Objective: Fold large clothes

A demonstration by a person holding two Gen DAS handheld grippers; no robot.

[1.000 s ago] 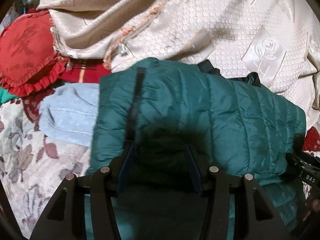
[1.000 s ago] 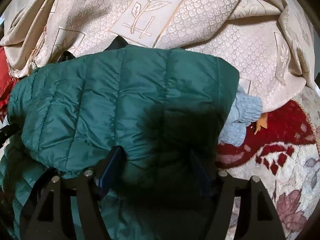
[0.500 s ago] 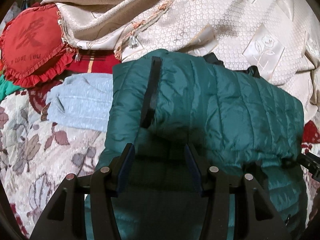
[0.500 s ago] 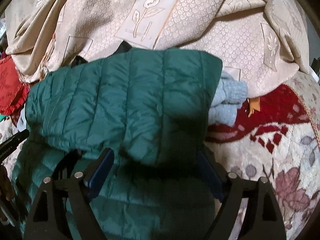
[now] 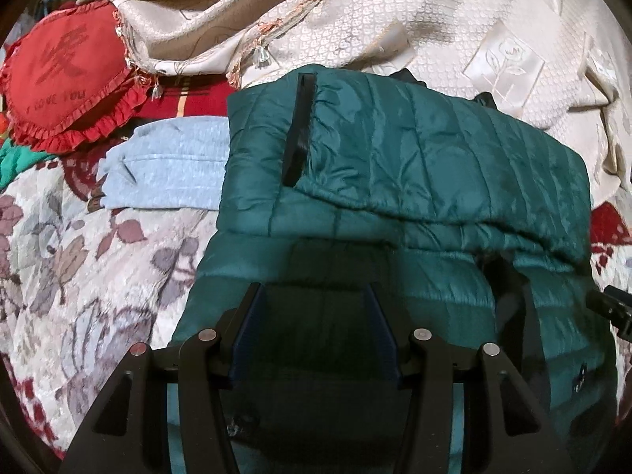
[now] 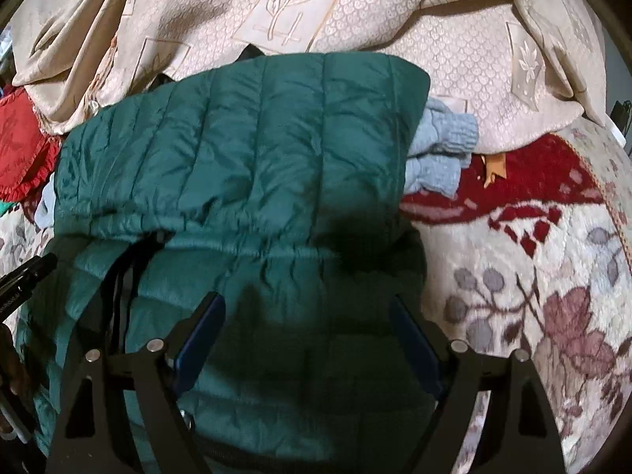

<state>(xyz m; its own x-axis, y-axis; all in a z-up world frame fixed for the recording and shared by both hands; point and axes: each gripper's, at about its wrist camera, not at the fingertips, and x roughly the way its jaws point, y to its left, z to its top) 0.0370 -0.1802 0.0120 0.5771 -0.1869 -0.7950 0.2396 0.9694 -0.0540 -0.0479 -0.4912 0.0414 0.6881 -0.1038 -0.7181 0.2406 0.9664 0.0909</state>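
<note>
A dark green quilted jacket [image 5: 414, 150] [image 6: 256, 138] lies on the bed, its upper half folded down over its lower half. The fold's gathered hem runs across the middle of both views. My left gripper [image 5: 314, 292] hovers over the jacket's lower left part, jaws apart, pressing on nothing. Over the lower right part my right gripper [image 6: 305, 300] stands wide open, with only the flat jacket beneath it. The right gripper's tip shows at the edge of the left wrist view [image 5: 612, 308], and the left one's tip in the right wrist view [image 6: 23, 280].
A light blue knitted garment [image 5: 166, 166] [image 6: 438, 146] sticks out from under the jacket on both sides. A beige embossed bedspread [image 5: 395, 19] [image 6: 395, 19] is bunched behind. A red ruffled cushion [image 5: 63, 79] lies far left. The floral blanket [image 5: 79, 256] [image 6: 533, 276] covers the bed.
Both grippers drew back from the folded-over part toward the jacket's near end. The fold, earlier between the fingers, now lies free. The right jaws stand wider.
</note>
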